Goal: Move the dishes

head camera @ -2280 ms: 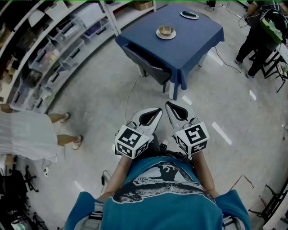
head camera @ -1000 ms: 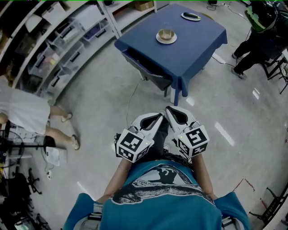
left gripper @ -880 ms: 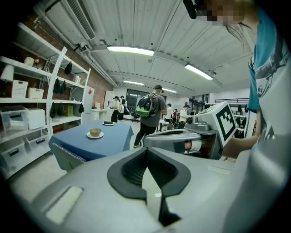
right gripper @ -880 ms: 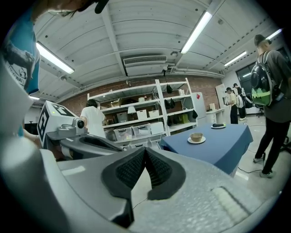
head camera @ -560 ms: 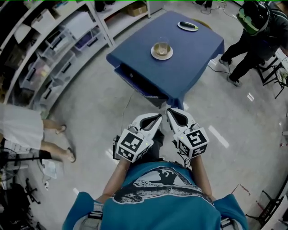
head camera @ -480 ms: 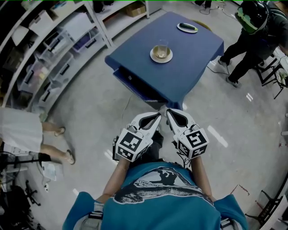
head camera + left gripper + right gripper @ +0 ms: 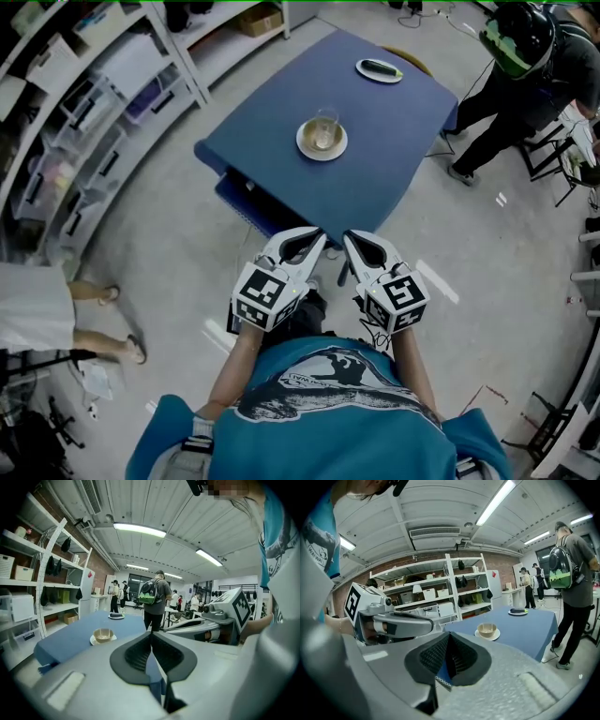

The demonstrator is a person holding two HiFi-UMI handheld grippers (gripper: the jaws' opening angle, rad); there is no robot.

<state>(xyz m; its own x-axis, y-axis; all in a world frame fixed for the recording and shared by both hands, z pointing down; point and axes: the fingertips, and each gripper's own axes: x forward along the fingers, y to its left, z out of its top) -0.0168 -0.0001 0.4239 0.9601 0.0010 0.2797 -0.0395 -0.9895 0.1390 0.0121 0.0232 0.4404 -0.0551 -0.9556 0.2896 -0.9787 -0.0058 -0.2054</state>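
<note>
- Presently, left gripper (image 7: pixel 316 236): jaws pressed together with nothing between them. It is held just beside its partner, tips angled toward each other.
- Right gripper (image 7: pixel 348 237): jaws likewise closed, empty.
- Table (image 7: pixel 380 173), blue cloth: directly ahead of both grippers, its near corner close to the tips and apart from them.
- Cup (image 7: pixel 324 131) on a white saucer (image 7: pixel 307 148): straight ahead, between the lines of the two grippers. It sits back from the near edges with bare cloth all round.
- Plate (image 7: pixel 364 66) bearing a dark item (image 7: pixel 381 67): beyond the cup, toward the right gripper's side, close to the table's far edge.
- Chair back (image 7: pixel 246 195), dark: tucked under the table's left edge, ahead-left of the left gripper.
- Floor (image 7: pixel 169 244): open on the left gripper's outer side as far as the shelving, and open again on the right gripper's outer side.
- Shelving (image 7: pixel 84 103), stocked with boxes and bins: well off to the left.
- Person with a green backpack (image 7: pixel 506 45): ahead-right of the right gripper, standing just beside the table's far right corner.
- Person in white (image 7: pixel 33 305): well left of the left gripper, near the shelving.
</note>
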